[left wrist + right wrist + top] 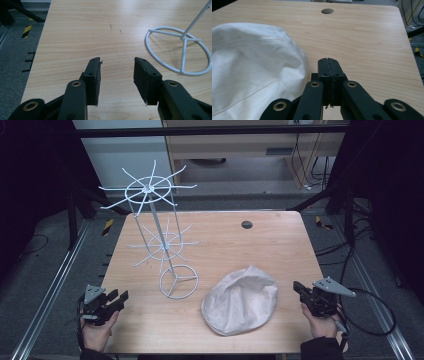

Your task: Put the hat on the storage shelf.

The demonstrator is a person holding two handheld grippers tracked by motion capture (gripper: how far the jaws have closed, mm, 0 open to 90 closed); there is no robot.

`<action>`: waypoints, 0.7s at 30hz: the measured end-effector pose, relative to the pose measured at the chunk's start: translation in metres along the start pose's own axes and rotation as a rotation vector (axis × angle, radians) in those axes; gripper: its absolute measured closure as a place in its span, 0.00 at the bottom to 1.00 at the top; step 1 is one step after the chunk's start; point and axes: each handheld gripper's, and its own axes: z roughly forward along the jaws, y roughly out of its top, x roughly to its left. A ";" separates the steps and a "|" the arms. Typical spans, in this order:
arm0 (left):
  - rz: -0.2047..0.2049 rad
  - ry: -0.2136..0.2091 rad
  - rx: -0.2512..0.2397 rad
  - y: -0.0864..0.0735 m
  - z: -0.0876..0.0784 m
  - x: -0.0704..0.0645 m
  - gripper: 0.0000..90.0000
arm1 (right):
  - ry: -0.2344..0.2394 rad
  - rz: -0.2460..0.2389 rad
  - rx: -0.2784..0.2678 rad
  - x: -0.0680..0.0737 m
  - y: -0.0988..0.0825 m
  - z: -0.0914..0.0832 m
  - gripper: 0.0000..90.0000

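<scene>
A white wire rack [159, 227] with two spoked tiers stands on a ring base [178, 281] left of the table's middle; the ring base [178, 51] lies ahead and right of my left gripper. A crumpled white cloth cap [240, 301] lies on the wooden table [240, 245] near its front right; the cap [249, 67] bulks to the left of my right gripper. At the table's front left edge my left gripper [117, 301] [117, 75] is open with nothing between its jaws. My right gripper [299, 288] [327, 62] is shut and empty at the front right edge.
A dark round cable hole [247, 224] [327, 11] sits near the table's far edge. Metal rails [60, 275] run along the floor on both sides. Cables [372, 312] trail on the grey floor at the right.
</scene>
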 end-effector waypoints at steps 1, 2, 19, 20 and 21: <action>0.001 -0.004 0.007 0.000 0.002 -0.001 0.63 | 0.014 0.003 -0.001 0.002 0.002 -0.001 1.00; 0.001 -0.004 0.007 0.000 0.002 -0.001 0.63 | 0.029 0.004 -0.002 0.003 0.004 -0.001 1.00; 0.050 0.004 0.005 0.001 0.006 -0.008 0.57 | 0.202 -0.102 -0.003 0.067 0.032 0.014 1.00; 0.056 0.003 0.005 0.001 0.007 -0.008 0.57 | 0.213 -0.104 -0.002 0.072 0.033 0.015 1.00; 0.056 0.003 0.005 0.001 0.007 -0.008 0.57 | 0.219 -0.106 -0.001 0.074 0.033 0.016 1.00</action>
